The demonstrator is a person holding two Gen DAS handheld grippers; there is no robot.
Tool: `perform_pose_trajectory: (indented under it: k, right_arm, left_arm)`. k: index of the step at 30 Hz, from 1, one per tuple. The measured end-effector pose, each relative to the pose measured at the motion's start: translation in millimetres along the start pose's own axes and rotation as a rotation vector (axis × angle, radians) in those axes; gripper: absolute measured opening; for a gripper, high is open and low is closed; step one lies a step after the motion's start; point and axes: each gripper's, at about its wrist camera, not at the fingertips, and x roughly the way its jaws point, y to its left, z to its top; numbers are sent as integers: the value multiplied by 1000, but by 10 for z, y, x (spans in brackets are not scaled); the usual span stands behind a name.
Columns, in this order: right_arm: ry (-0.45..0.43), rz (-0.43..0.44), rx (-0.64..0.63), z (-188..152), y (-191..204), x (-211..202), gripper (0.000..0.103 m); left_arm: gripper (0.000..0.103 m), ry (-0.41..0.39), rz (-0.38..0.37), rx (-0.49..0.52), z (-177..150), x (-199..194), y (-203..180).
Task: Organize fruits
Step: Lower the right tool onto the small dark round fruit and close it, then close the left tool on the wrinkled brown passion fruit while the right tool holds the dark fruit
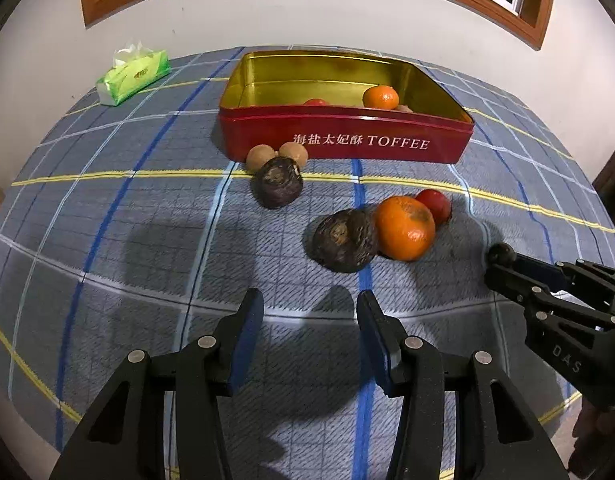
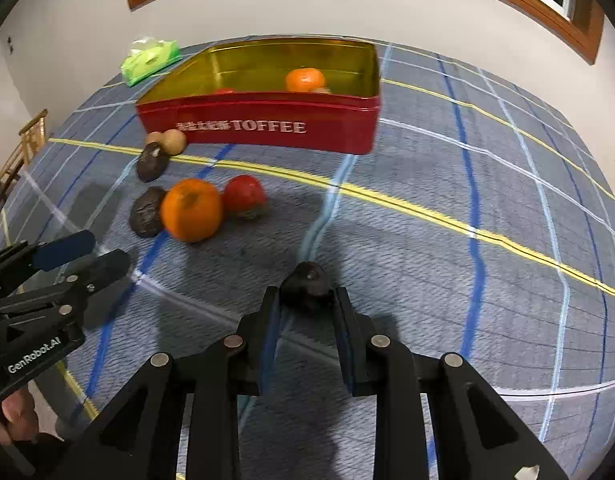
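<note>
A red toffee tin with a gold inside stands at the back of the table and holds an orange and a red fruit. On the cloth lie two dark wrinkled fruits, an orange, a red fruit and two small tan fruits. My left gripper is open and empty, short of the fruit pile. My right gripper is shut on a small dark fruit, right of the pile.
A green tissue pack lies at the back left. The blue checked cloth covers the table. A white wall with a wood-framed window stands behind. A wooden chair shows at the far left.
</note>
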Motion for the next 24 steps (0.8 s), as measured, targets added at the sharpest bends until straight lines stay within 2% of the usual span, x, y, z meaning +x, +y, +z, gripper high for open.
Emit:
perform_pose_trajectory:
  k: [11,24]
  right_arm:
    - [-5,-22,75,83,-304,51,24]
    - [-15,-30,76,96,-297,60,24]
  left_arm:
    - [50,-3,-26,20,58,59,-84]
    - [50,3,-23,28,210,206,-173]
